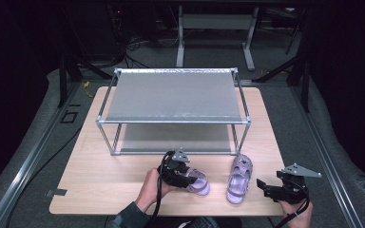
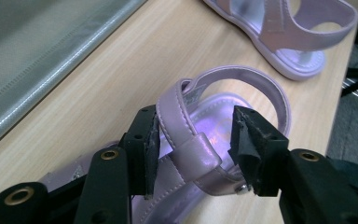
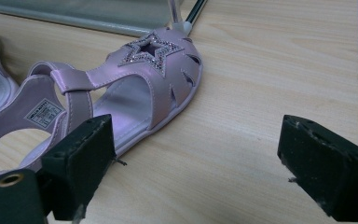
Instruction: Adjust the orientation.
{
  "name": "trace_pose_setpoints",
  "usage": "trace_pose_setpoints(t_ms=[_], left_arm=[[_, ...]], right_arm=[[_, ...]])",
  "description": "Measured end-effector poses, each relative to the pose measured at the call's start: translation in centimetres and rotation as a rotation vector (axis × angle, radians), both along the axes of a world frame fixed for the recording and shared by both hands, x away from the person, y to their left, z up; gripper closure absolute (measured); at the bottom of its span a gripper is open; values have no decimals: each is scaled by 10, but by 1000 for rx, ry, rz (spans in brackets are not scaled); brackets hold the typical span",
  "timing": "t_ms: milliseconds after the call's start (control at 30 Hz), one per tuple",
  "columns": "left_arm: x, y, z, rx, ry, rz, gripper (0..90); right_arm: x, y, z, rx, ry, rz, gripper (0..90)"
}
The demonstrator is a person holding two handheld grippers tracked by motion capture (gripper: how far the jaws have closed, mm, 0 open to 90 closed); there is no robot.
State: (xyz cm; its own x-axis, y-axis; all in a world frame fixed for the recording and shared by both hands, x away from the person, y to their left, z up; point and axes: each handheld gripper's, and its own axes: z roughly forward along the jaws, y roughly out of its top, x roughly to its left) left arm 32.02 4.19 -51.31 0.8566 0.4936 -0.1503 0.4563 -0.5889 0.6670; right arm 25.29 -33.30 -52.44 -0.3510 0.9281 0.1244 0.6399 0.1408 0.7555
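Note:
Two lilac sandals lie on the wooden table (image 1: 100, 180) near its front edge. The left sandal (image 1: 198, 182) lies on its side under my left gripper (image 1: 185, 175). Seen from the left gripper view, its ankle strap (image 2: 186, 149) sits between the jaws of my left gripper (image 2: 195, 123); the left pad (image 2: 151, 149) touches it and the right pad (image 2: 242, 144) stands just clear. The right sandal (image 1: 239, 178) (image 3: 135, 88), with a glittery star on top, lies flat. My right gripper (image 1: 264, 187) (image 3: 198, 135) rests open to its right, with nothing between its jaws.
A two-tier metal rack (image 1: 173, 95) with grey fabric shelves stands at the middle and back of the table. A floor rail (image 1: 28, 156) runs past the table's left side and another past its right. Bare wood lies at the table's front left.

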Motion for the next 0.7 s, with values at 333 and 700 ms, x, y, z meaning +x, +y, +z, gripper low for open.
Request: trace_pose_setpoints(t_ms=[333,700], left_arm=[[-2,-1,9,131,-159,-120,794],[-18,17,13,68,-135,-19,434]], right_arm=[[-1,-2,0,3,5,-3,104],[-2,-1,0,3,1,-8,104]])
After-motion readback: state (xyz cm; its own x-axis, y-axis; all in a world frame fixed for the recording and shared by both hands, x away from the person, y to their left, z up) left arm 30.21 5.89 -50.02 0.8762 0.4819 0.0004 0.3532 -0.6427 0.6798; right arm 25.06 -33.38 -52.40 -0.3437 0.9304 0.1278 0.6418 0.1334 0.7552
